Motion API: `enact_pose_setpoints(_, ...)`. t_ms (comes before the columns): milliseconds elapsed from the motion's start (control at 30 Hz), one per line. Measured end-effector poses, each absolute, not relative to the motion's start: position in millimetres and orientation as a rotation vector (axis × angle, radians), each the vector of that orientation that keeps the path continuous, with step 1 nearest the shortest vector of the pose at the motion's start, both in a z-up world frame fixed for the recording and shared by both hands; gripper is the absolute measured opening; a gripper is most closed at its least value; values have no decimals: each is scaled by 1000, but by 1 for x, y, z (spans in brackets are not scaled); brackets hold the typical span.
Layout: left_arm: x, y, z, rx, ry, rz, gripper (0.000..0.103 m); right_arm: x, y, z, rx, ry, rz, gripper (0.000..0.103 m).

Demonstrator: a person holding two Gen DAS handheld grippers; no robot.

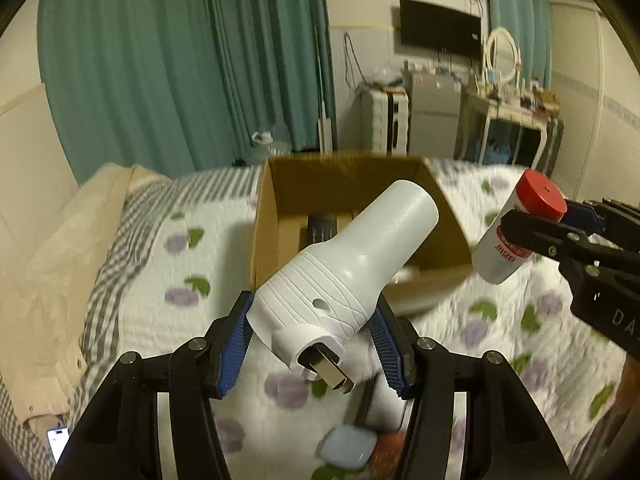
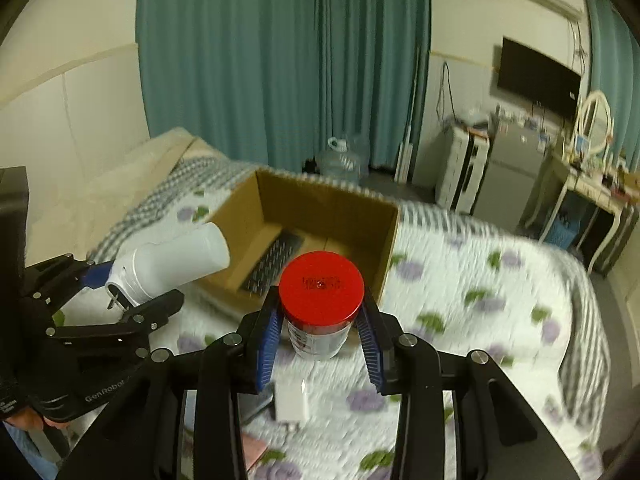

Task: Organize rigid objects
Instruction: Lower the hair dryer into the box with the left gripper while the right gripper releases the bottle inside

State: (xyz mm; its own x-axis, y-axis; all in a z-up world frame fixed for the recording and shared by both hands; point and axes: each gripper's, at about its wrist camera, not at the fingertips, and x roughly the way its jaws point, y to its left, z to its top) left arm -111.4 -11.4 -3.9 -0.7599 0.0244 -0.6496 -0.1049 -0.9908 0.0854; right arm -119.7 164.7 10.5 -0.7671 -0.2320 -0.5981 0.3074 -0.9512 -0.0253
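Low in the left wrist view, the left gripper (image 1: pixel 312 332) clamps its blue pads on the ribbed base of a white plug-in device (image 1: pixel 344 276), a stiff, probably light plastic shell with metal prongs, best held on those ribs and not on its smooth, slippery neck. At the right edge, the right gripper (image 2: pixel 320 334) is closed narrow on a red-capped jar (image 2: pixel 320 300) below its cap, rigid and likely light. Beyond both, mid-frame, an open cardboard box (image 1: pixel 272 208) waits on the floral quilt (image 1: pixel 192 264).
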Motion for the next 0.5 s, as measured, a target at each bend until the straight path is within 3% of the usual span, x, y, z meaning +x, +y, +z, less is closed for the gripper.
enact_pose_setpoints(267,-159,1,4,-1013,106,2930,57,-169,160,33,817,207,-2712,36)
enact_pose_setpoints(500,-205,9,-19,-1077,97,2958,57,-208,163,11,849,185,-2695,36)
